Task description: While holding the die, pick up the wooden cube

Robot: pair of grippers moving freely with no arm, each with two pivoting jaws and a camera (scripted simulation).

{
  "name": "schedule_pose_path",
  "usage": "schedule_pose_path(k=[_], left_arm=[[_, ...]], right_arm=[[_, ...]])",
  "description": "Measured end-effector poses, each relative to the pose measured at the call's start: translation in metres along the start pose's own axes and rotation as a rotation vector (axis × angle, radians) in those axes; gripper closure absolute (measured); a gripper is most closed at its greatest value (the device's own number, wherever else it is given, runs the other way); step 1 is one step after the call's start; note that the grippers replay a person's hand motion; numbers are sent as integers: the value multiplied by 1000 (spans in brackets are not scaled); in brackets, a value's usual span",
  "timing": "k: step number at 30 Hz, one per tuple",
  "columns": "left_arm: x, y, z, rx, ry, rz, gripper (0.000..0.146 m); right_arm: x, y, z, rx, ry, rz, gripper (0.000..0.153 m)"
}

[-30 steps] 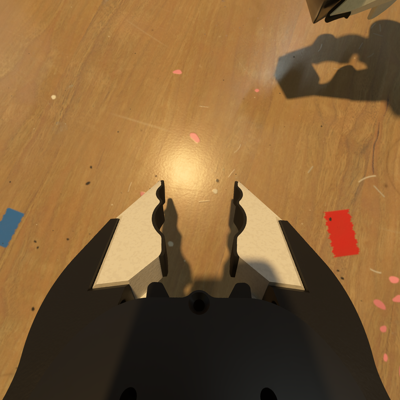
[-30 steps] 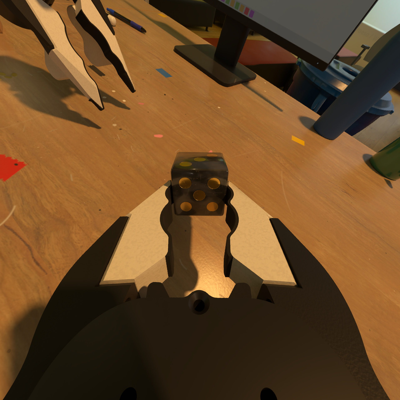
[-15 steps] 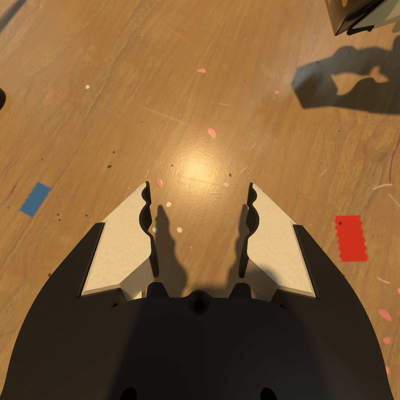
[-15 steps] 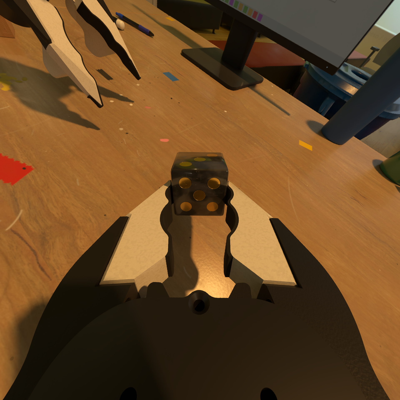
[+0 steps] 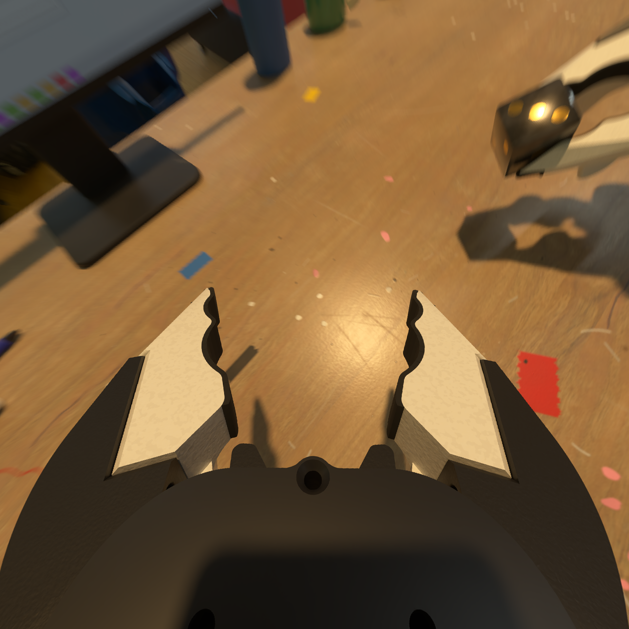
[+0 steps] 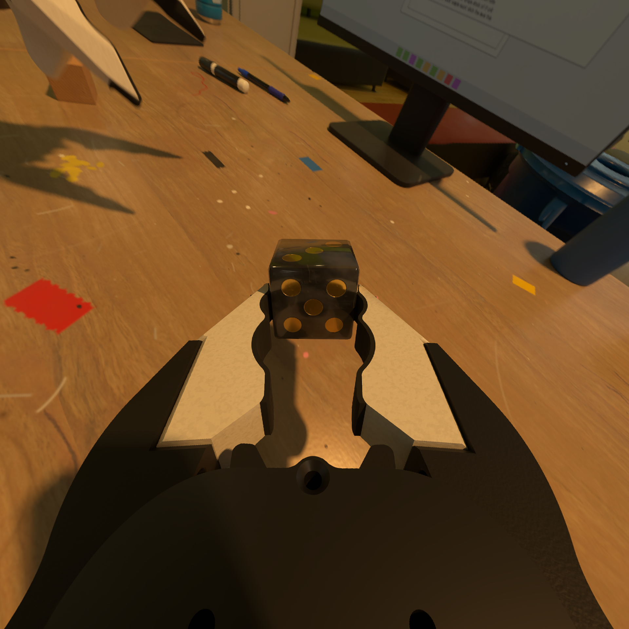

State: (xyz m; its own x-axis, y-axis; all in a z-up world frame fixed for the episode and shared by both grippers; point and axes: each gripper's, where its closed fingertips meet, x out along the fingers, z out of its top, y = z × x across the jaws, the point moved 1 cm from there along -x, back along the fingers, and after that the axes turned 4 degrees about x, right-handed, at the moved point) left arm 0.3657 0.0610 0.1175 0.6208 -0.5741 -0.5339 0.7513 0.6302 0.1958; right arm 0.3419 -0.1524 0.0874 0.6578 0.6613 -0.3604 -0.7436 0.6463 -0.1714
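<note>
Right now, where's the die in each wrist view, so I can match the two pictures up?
Left wrist view: die at upper right, held off the table by the right gripper.
Right wrist view: die at centre, pinched between that gripper's fingertips.
Shared landmark: the red patch, at right in the left view and at left in the right view.

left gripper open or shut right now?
Open. In its own wrist view the left gripper has its fingers spread wide, with only bare table between them.
</note>
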Motion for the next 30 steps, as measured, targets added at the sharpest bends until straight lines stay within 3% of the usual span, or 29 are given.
schedule_pose_path(k=[2, 6, 8, 11, 14, 17, 21, 24, 28, 30], left_arm=[[-31, 12, 15, -36, -70, 91, 35], [-109, 46, 37, -260, -178, 345, 36], [-150, 69, 24, -356, -162, 535, 37], [-199, 97, -26, -440, -66, 811, 45], [-209, 106, -82, -560, 6, 806, 63], [-203, 111, -123, -728, 26, 783, 64], [-182, 111, -145, -782, 55, 684, 63], [-164, 111, -151, -695, 130, 621, 64], [-145, 104, -169, -351, 320, 469, 70], [-142, 103, -181, -271, 385, 444, 70]], right_arm=[[5, 5, 7, -1, -24, 21, 106], [19, 17, 17, -5, -46, 75, 106], [25, 24, 20, -17, -46, 100, 106], [31, 33, 25, -36, -55, 132, 106], [34, 40, 27, -51, -58, 151, 106], [36, 41, 26, -60, -50, 153, 106], [35, 37, 24, -51, -45, 142, 106], [32, 33, 20, -46, -34, 127, 106], [24, 24, 16, -32, -32, 96, 106], [19, 20, 14, -27, -30, 76, 106]])
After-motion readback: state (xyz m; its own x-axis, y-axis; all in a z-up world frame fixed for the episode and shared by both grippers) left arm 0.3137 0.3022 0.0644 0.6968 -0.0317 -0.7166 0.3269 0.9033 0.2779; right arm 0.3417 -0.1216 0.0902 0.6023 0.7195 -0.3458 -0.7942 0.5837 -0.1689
